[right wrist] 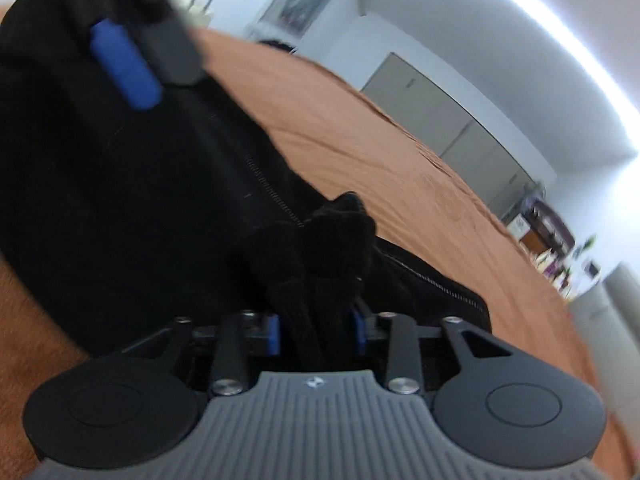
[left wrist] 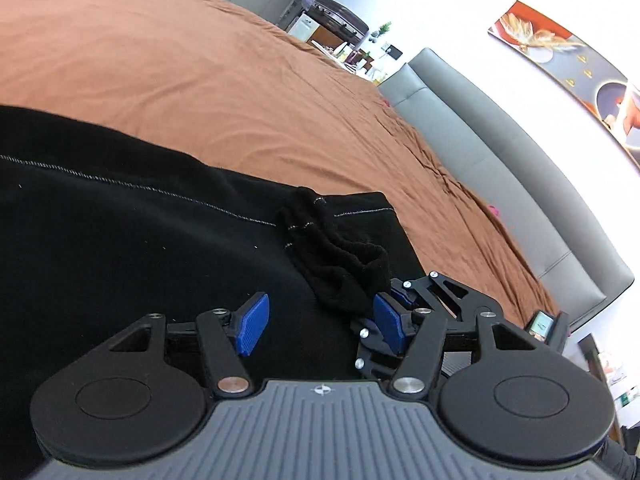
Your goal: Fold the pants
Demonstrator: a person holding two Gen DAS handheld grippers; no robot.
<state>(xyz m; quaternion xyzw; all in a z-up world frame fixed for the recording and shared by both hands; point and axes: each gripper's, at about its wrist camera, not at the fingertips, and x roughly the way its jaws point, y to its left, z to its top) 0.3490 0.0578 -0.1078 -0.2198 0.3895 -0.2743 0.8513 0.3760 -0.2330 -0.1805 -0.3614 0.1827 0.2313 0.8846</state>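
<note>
Fingers (right wrist: 358,330) of right gripper (right wrist: 316,332) clamped on bunched black pants (right wrist: 120,200), pads mostly hidden; left gripper (left wrist: 320,320) spread above pants.

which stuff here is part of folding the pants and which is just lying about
Part of the job:
- black fabric pants spread on the bed
- right gripper, shut on a bunched fold of the pants
- left gripper, open over the pants

Just lying about:
- brown bedsheet
- grey padded headboard
- framed wall picture
- cluttered side table
</note>
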